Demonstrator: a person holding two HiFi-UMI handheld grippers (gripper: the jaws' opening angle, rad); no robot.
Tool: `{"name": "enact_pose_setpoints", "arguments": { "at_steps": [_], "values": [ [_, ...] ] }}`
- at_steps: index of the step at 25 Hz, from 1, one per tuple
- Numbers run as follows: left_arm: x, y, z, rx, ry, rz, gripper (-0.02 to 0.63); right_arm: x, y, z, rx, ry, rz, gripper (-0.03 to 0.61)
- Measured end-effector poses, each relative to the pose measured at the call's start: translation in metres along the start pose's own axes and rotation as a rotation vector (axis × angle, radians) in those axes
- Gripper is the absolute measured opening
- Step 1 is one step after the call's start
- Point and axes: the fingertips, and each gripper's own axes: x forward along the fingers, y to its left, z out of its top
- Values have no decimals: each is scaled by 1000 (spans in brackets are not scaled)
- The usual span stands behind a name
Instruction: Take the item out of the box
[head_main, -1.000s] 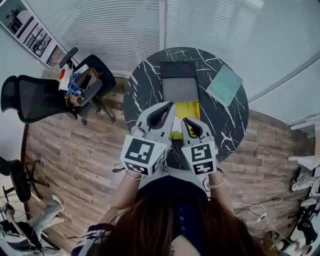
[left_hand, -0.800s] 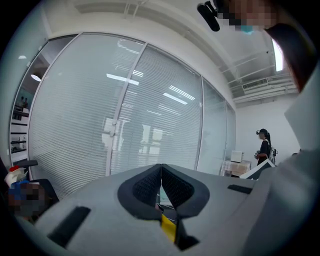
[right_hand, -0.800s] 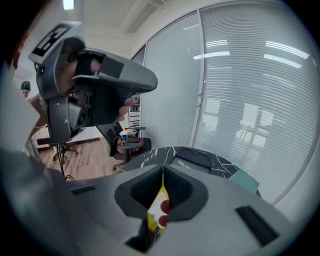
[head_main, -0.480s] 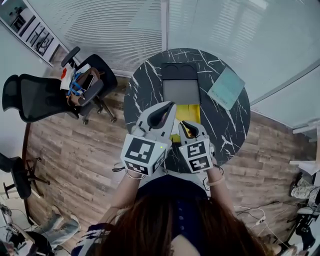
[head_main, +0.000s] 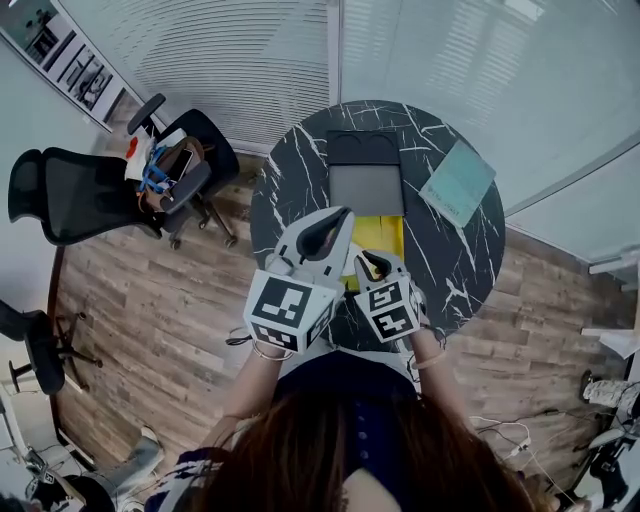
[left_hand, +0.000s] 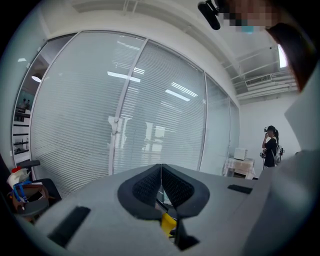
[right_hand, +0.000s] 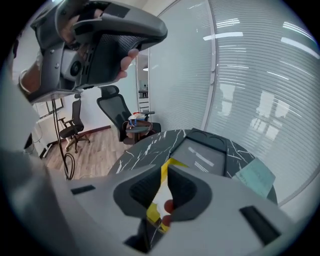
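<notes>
The right gripper (right_hand: 165, 175) has its jaws pinched on a thin yellow-and-white edge of the yellow box (head_main: 380, 232), which lies on the table (head_main: 290, 185) just ahead of its tips. Beside it the left gripper (left_hand: 161, 170) hangs higher, jaws pressed together on nothing. Beyond both sit a dark tray (head_main: 366, 183) and a teal booklet (head_main: 457, 183). I'd judge the box is being opened. Next, that edge wants lifting while the left steadies the box.

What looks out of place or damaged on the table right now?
Nothing looks spilled or damaged. The only skewed thing is the pale green sheet, lying at an angle near the right rim of the round black marble table. The yellow cardboard box looks intact.
</notes>
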Motion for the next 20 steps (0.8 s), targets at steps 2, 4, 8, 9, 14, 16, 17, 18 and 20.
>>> {"name": "enact_pose_setpoints", "arguments": {
  "at_steps": [2, 4, 8, 9, 14, 16, 17, 18, 20],
  "values": [
    [1, 2, -1, -1, 6, 5, 27, 5, 1, -5, -5, 19, 13, 28],
    [3, 5, -2, 0, 14, 12, 28, 11, 0, -10, -5, 35, 22, 28],
    [6, 11, -7, -5, 33, 28, 26, 23, -1, -17, 2, 66, 42, 82],
    [6, 12, -8, -6, 37, 32, 28, 26, -1, -19, 1, 73, 45, 83],
    [8, 19, -11, -6, 49, 48, 28, 42, -2, -33, -8, 117, 59, 83],
    [9, 21, -12, -5, 55, 53, 28, 48, -2, -38, -8, 135, 67, 84],
    [9, 21, -12, -5, 57, 55, 27, 51, -1, -42, -8, 145, 71, 86],
    [9, 22, -13, -5, 60, 57, 28, 54, -1, -45, -8, 156, 75, 86],
    [10, 23, -14, -7, 65, 59, 27, 60, -1, -51, -10, 174, 81, 87]
  ]
}}
